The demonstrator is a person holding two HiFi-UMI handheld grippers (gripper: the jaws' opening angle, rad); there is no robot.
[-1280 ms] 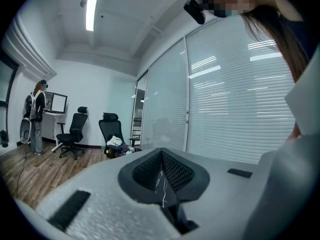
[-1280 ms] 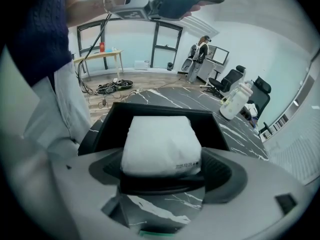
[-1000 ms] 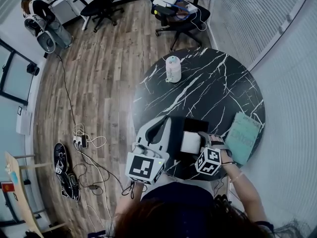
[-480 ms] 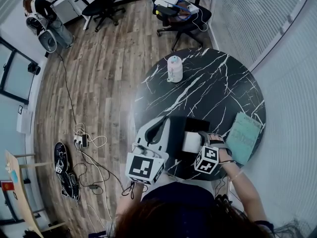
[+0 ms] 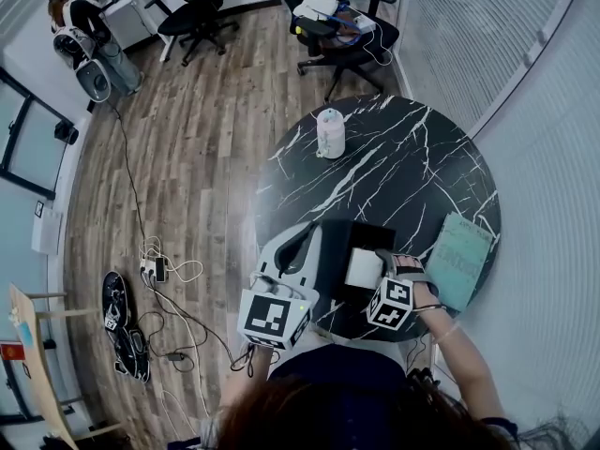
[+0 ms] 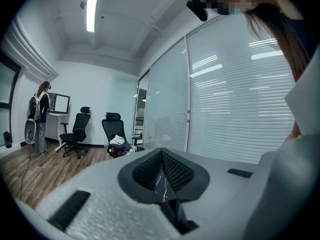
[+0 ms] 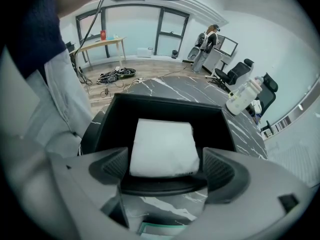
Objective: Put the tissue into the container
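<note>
A folded white tissue [image 5: 363,268] [image 7: 164,146] lies flat inside the black rectangular container [image 5: 367,234] [image 7: 165,102] at the near edge of the round black marble table [image 5: 403,176]. My right gripper [image 5: 382,272] [image 7: 162,173] sits just right of the container, level with its rim. It is open, its jaws standing either side of the tissue's near edge without touching it. My left gripper [image 5: 309,237] [image 6: 163,184] hovers at the container's left side. It is shut, pads pressed together with nothing between them.
A white bottle [image 5: 329,131] [image 7: 243,96] stands at the table's far left. A teal packet [image 5: 459,259] lies near the right edge. Office chairs [image 5: 337,22] stand beyond the table, and cables and a power strip [image 5: 155,268] lie on the wooden floor to the left.
</note>
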